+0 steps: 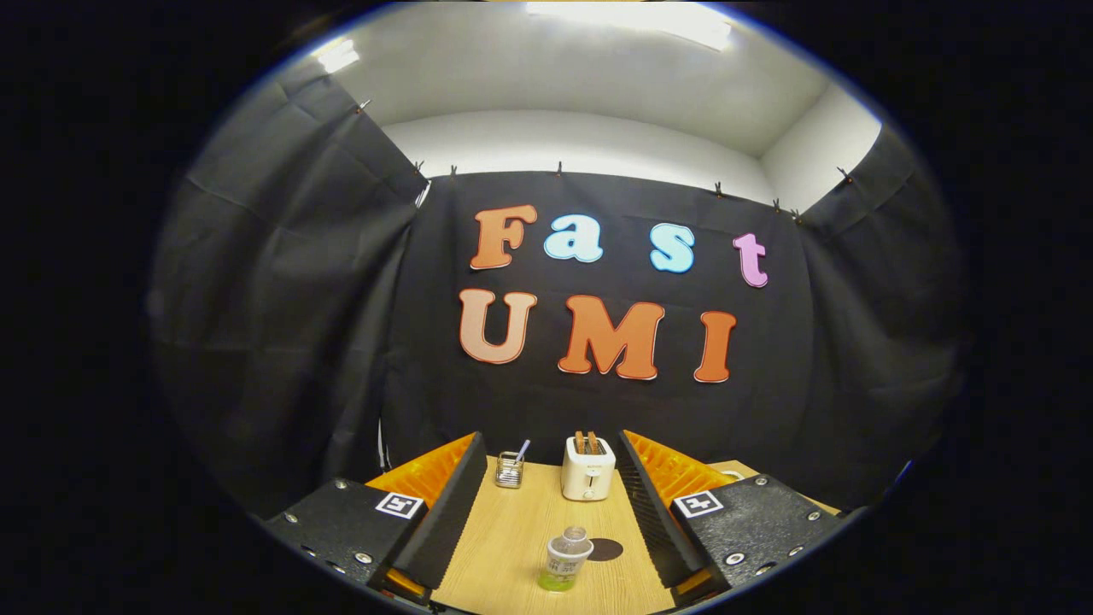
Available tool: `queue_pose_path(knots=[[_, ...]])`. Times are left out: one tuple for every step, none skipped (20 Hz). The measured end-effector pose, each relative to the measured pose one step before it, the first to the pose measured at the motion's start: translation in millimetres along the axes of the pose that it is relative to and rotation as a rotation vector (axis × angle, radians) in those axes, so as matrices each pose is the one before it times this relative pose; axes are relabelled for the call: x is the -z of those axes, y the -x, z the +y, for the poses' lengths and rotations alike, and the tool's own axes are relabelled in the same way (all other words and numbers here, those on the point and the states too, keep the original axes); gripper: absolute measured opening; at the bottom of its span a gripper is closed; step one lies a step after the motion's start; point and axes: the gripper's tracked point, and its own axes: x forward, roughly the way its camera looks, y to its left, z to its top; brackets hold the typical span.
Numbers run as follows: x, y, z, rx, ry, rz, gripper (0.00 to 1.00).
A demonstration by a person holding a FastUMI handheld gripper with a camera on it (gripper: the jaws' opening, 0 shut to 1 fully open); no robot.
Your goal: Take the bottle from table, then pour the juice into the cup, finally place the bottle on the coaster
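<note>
We hold the tongs [546,521] wide open above the worktop [512,547], gripping nothing. The bottle [564,559] stands between the fingers, just beside the dark coaster [606,549], in front of the toaster [588,468]. Grasping, pouring and placing all seem left.

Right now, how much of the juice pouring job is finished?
Nothing looks done yet. The open tool holds nothing. The small clear plastic bottle with green juice stands on the light wooden table, between the fingers. Grasping it is the step in hand. The dark round coaster beside it is bare. I cannot make out a cup.
</note>
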Motion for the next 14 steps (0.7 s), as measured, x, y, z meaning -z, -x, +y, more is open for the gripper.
queue_pose_path(knots=[[4.11,-1.06,-0.10,0.00422,0.00491,-0.00257,0.91],[4.89,-1.15,-1.84,0.01081,0.00323,-0.00147,0.91],[4.13,-1.39,-3.00,0.01481,0.00269,-0.00393,0.91],[4.30,-2.39,-2.50,0.01298,-0.00222,-0.00874,0.91],[3.85,-1.74,0.17,0.00578,-0.00732,-0.01162,0.91],[6.46,-1.64,2.24,-0.00386,-0.00257,-0.01074,0.91],[6.92,-1.03,2.15,-0.01049,0.00510,-0.00410,0.91],[7.88,-1.47,0.46,-0.00055,0.01196,0.00080,0.91],[9.72,-1.12,-3.91,0.01001,0.01400,0.00609,0.91],[9.41,-3.25,-2.76,0.01372,0.01069,0.00519,0.91],[8.78,-3.10,-0.33,0.01198,0.00212,0.00507,0.91],[10.48,-3.66,0.73,0.00763,-0.00623,0.01083,0.91],[9.96,-2.90,1.63,-0.00061,-0.00761,0.01120,0.91],[9.27,-3.78,3.14,-0.00527,-0.00577,0.00751,0.91]])
